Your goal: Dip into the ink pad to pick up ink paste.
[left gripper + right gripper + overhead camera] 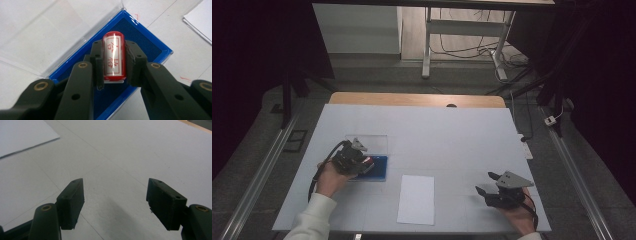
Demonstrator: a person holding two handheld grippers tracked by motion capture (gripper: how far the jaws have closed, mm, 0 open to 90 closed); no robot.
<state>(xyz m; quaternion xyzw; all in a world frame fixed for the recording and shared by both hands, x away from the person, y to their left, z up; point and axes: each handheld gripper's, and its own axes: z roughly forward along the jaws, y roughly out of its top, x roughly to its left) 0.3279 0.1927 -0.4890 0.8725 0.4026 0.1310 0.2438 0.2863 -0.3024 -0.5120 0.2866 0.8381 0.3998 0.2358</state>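
A red cylindrical stamp (pixel 114 56) with red characters on a white label is clamped between the jaws of my left gripper (pixel 113 65). It hangs over a blue ink-pad case (pixel 152 48) whose clear lid (pixel 50 37) lies folded back on the table. In the high view the left gripper (pixel 364 165) sits over the blue case (pixel 379 169) at the table's left. A white sheet of paper (pixel 416 199) lies near the front middle. My right gripper (pixel 486 183) stands open above bare table at the front right, its jaws (pixel 115 202) wide apart with nothing between them.
The table (pixel 452 135) is covered in white, with a wooden strip along its far edge. The paper's corner (pixel 22 135) shows at the upper left of the right gripper view. Beyond the table stand a desk frame (pixel 427 45) and floor cables.
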